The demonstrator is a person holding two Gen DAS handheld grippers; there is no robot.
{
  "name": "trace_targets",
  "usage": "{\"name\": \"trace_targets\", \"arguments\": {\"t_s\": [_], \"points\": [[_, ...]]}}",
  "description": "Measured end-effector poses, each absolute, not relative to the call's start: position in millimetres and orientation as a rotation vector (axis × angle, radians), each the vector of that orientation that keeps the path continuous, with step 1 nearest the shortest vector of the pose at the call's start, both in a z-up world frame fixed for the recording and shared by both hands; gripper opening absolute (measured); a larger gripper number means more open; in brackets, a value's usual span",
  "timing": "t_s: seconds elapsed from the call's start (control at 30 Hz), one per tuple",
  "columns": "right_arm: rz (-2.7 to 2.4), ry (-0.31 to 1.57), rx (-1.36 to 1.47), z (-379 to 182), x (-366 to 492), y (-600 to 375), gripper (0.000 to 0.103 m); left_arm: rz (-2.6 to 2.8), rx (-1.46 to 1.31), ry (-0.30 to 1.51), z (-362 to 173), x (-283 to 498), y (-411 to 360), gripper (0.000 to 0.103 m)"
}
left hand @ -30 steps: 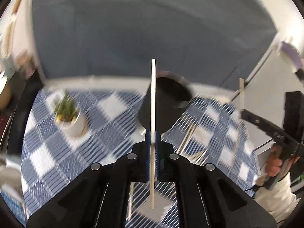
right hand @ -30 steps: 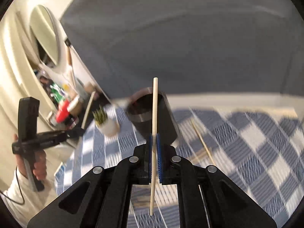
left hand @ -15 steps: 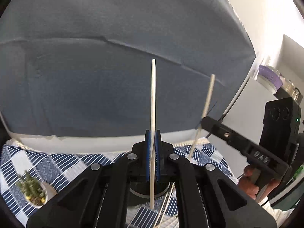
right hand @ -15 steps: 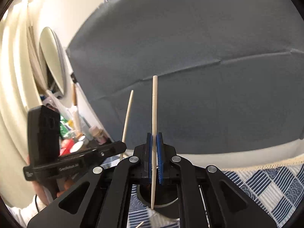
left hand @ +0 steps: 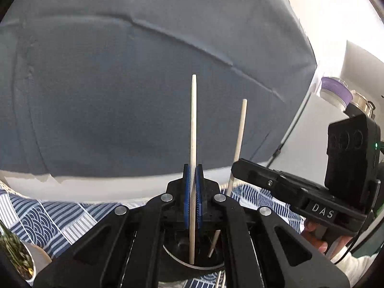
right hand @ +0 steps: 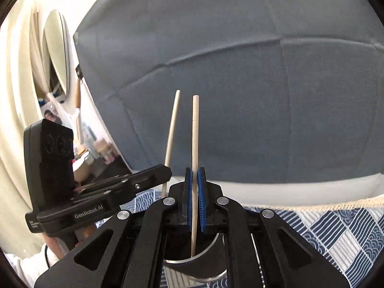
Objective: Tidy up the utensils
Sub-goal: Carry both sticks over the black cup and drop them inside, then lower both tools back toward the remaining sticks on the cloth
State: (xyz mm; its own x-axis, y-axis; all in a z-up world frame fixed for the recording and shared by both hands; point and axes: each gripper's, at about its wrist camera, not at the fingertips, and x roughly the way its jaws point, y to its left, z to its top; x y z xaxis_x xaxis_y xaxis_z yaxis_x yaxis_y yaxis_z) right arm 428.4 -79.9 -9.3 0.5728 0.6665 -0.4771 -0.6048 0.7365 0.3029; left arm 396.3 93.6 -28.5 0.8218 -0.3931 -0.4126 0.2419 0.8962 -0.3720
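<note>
- Both tongs are clamped tight, each on one pale wooden chopstick: my left tongs (left hand: pixel 192 201) pinch the left chopstick (left hand: pixel 194 120) between the blue pads, and my right tongs (right hand: pixel 195 199) pinch the right chopstick (right hand: pixel 195 139) the same way.
- Each stick stands nearly upright, gripped low on its length so that only a short tail hangs beneath the pads. I judge that makes it easier to aim the tail downward.
- Below the left tongs sits the dark round holder (left hand: pixel 182 260). The left stick's lower tip is over its mouth, at or just inside the rim; I cannot tell which.
- From the right wrist, the same holder (right hand: pixel 211 247) shows under the pads, with that stick's tip just past its metal rim.
- My right hand's stick leans slightly toward the left one, so the two come in side by side without crossing.
- More sticks seem to lie on the blue patterned cloth (right hand: pixel 336 235) over the counter, so the sorting looks unfinished.
- Next, I think, comes lowering a little and letting go.
</note>
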Motion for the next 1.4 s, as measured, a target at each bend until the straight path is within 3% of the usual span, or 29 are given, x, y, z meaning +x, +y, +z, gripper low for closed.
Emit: {"name": "trace_targets", "arguments": {"t_s": [0.43, 0.5, 0.57, 0.63, 0.67, 0.7, 0.73, 0.8, 0.83, 0.97, 1.07, 1.4], "points": [[0.75, 0.678, 0.064, -33, 417, -74, 0.007, -0.311, -0.219, 0.559, -48, 374, 84, 0.005], [0.731, 0.68, 0.056, -33, 417, -75, 0.009, -0.317, -0.227, 0.553, -47, 367, 85, 0.01], [0.72, 0.674, 0.069, -31, 415, -80, 0.009, -0.302, -0.227, 0.555, -45, 362, 85, 0.024], [0.713, 0.683, 0.081, -27, 414, -85, 0.01, -0.293, -0.209, 0.558, -42, 356, 85, 0.028], [0.71, 0.685, 0.08, -24, 413, -87, 0.018, -0.284, -0.202, 0.56, -38, 351, 84, 0.036], [0.705, 0.684, 0.078, -22, 412, -89, 0.035, -0.278, -0.198, 0.566, -36, 348, 84, 0.04], [0.693, 0.68, 0.077, -18, 410, -93, 0.042, -0.27, -0.189, 0.571, -33, 343, 83, 0.042], [0.685, 0.666, 0.09, -9, 405, -104, 0.049, -0.257, -0.18, 0.581, -26, 336, 80, 0.05], [0.687, 0.667, 0.097, -6, 403, -108, 0.051, -0.25, -0.178, 0.591, -24, 333, 80, 0.06], [0.664, 0.673, 0.101, 6, 393, -125, 0.073, -0.204, -0.157, 0.627, -21, 315, 77, 0.082], [0.648, 0.665, 0.114, 13, 386, -139, 0.084, -0.175, -0.134, 0.658, -27, 306, 76, 0.087], [0.532, 0.75, 0.055, 5, 371, -172, 0.093, -0.083, -0.131, 0.833, -67, 268, 93, 0.094]]}}
